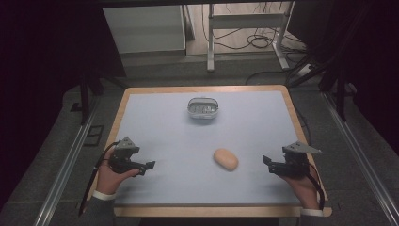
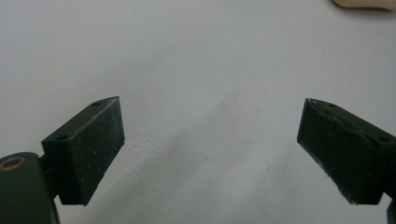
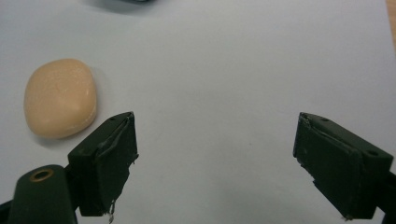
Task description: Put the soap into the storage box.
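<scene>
A peach-coloured oval soap bar (image 1: 226,159) lies on the pale mat, right of centre and near the front. In the right gripper view the soap bar (image 3: 60,98) sits just beyond the left jaw. A small oval dish (image 1: 203,108) with a grey ribbed inside stands at the back centre. My left gripper (image 1: 149,166) rests low at the front left, open, with bare mat between its jaws. My right gripper (image 1: 266,162) is at the front right, open, pointing toward the soap and a short way from it. The left gripper (image 2: 210,154) and right gripper (image 3: 215,163) hold nothing.
The mat covers a wooden table (image 1: 291,106) with its rim showing all round. A white desk frame (image 1: 244,28) and cables stand on the floor beyond the far edge. Metal rails (image 1: 66,165) run along both sides of the table.
</scene>
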{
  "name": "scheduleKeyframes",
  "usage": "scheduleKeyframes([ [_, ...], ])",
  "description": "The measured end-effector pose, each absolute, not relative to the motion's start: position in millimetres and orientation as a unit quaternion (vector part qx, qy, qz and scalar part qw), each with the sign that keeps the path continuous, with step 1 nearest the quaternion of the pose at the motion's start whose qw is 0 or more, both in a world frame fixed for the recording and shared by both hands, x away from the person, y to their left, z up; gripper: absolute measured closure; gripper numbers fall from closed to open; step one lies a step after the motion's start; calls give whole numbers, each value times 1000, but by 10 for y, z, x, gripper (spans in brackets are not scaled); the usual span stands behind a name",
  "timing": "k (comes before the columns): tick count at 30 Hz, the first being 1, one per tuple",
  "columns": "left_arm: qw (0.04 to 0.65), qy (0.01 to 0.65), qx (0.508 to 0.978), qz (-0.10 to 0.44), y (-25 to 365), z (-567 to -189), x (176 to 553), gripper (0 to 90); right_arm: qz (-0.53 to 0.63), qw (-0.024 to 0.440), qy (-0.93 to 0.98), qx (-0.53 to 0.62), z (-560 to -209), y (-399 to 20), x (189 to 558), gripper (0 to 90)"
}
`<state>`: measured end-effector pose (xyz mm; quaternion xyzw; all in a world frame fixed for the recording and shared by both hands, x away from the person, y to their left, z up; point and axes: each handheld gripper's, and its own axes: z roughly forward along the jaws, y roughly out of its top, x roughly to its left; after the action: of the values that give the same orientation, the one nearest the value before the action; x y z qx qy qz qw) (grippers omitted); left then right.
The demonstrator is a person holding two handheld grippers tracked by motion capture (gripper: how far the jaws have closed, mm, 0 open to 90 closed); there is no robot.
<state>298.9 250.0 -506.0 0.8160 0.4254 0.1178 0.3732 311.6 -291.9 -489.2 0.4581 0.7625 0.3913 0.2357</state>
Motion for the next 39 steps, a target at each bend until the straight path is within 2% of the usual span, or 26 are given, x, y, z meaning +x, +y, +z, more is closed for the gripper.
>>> scheduleKeyframes([
  [12,370,428,816,116,2475,-5072,2990,78,404,221,760,458,-4860,-2882,3144,145],
  [39,376,428,815,105,2463,-5062,2974,83,350,194,845,356,-4389,-2241,3316,160],
])
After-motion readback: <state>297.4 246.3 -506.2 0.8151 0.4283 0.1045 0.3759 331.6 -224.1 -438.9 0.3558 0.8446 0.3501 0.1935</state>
